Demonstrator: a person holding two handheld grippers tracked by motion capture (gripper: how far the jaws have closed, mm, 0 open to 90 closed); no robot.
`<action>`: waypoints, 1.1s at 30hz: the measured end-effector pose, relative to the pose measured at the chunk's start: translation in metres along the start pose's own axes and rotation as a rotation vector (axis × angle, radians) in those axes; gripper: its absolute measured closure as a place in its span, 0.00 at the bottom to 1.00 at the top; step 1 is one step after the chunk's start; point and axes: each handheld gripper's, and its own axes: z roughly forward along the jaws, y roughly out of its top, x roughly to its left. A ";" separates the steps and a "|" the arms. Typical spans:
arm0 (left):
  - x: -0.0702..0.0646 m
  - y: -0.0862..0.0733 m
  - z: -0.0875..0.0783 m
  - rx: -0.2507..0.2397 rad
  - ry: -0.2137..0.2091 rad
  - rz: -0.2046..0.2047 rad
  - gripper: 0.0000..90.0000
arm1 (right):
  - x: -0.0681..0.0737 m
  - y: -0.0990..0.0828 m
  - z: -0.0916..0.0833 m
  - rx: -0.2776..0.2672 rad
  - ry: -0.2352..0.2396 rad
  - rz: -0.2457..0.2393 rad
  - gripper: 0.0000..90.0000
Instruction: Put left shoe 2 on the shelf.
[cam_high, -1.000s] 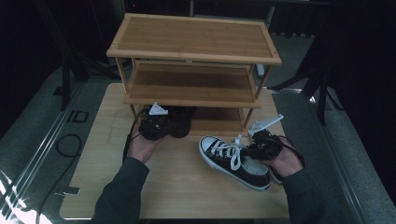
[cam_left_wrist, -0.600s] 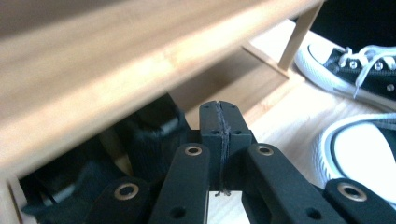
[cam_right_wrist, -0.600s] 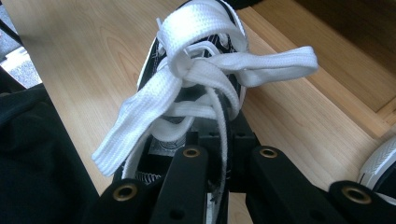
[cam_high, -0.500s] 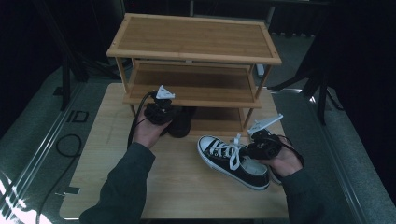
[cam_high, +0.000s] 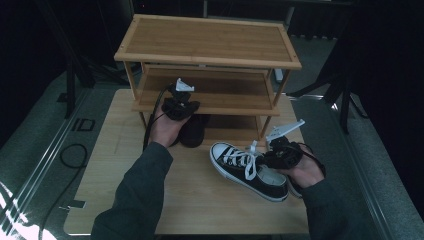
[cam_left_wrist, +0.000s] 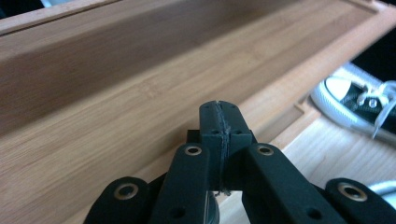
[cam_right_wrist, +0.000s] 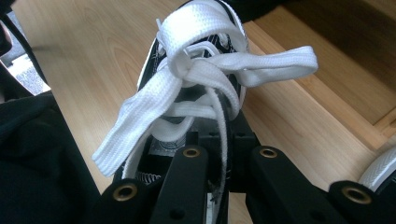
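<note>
A low black and white sneaker (cam_high: 247, 170) lies on the wooden table (cam_high: 200, 210), toe to the left. My right gripper (cam_high: 265, 159) is at its opening, and in the right gripper view the right gripper (cam_right_wrist: 226, 130) is shut on the sneaker (cam_right_wrist: 201, 60) just below the knotted white laces, with a thin lace strand running into the jaw seam. My left gripper (cam_high: 179, 96) hangs in front of the middle shelf (cam_high: 225, 95) of the bamboo shoe rack (cam_high: 210, 42). In its own view the left gripper (cam_left_wrist: 219, 116) is shut with nothing in it. A black shoe (cam_high: 194, 131) sits at the bottom shelf, below that hand.
The rack stands at the table's far edge with three levels; its top and middle shelf (cam_left_wrist: 116, 107) are bare. A second white sole edge (cam_right_wrist: 380, 170) lies beside my right gripper. Bare tabletop stretches at the front left. Dark stands and cables surround the table.
My left hand has lifted away from the black shoe at the bottom shelf and risen to middle shelf height, slightly rightward. The right hand and sneaker have stayed put.
</note>
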 end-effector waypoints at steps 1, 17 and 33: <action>0.002 0.000 0.001 0.009 0.007 0.003 0.99 | 0.000 0.001 0.000 -0.003 -0.002 -0.001 0.98; 0.011 0.003 0.015 0.019 0.025 -0.022 0.99 | 0.004 0.017 -0.008 -0.049 0.005 -0.026 0.98; 0.015 -0.001 0.016 -0.008 -0.003 -0.041 1.00 | 0.000 0.032 -0.020 -0.098 -0.003 -0.019 0.98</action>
